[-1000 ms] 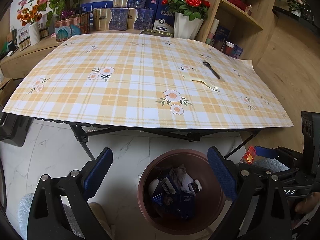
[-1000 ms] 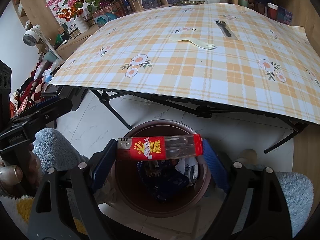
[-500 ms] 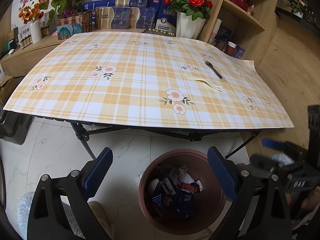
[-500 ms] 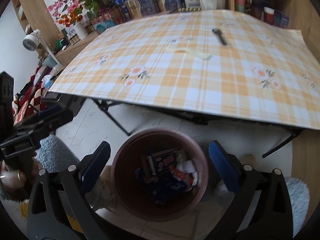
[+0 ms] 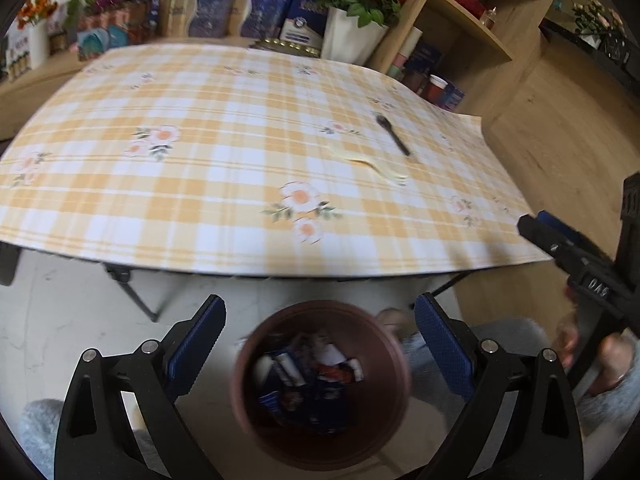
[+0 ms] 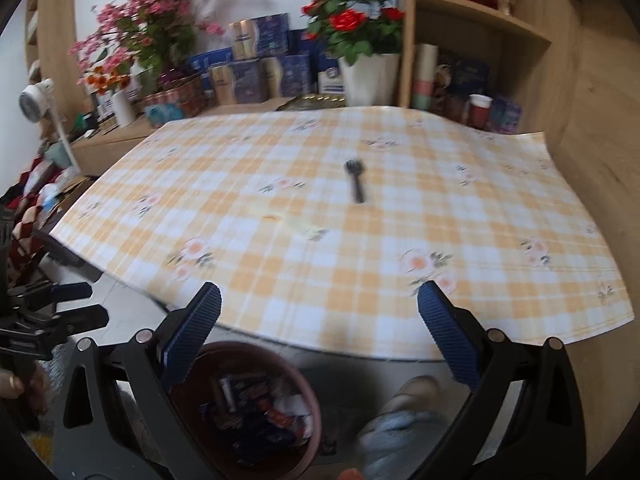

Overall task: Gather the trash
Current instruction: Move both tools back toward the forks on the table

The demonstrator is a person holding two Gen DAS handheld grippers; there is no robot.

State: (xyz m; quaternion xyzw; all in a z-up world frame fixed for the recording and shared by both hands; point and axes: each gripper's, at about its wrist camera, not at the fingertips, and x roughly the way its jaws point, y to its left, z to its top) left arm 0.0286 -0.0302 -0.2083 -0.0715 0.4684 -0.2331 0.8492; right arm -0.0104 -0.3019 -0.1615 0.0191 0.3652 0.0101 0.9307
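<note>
Right claw (image 6: 318,336) has just been opening and now stands fully spread with nothing between the fingers; the red packet it gripped a second ago is gone from it and lies in the brown bin (image 6: 308,392) on the floor, where a red wrapper shows among blue ones. So that drop looks done. The right wrist view has swung up off the bin and onto the surface (image 6: 520,312), so I'd judge the right hand is heading for the next piece. Left claw (image 5: 320,340) is also spread wide and empty, hovering over the bin (image 5: 248,400), same as a second ago, only drifted slightly. Trash left to collect, as far as I can see: a black plastic fork (image 6: 355,180) and a pale yellow fork (image 6: 308,232), near each other toward the far right of the plaid floral cloth, well apart from both claws. Both frames are motion-blurred, and the pale fork barely stands out from the cloth, so it's the easier one to miss. Readable text: only "DAS" on the body of the right claw (image 5: 560,240) where it shows at the edge of the left view, seen upside down. Print on the blue boxes (image 6: 256,60) at the back and on the bin's wrappers is too blurred to read.
</note>
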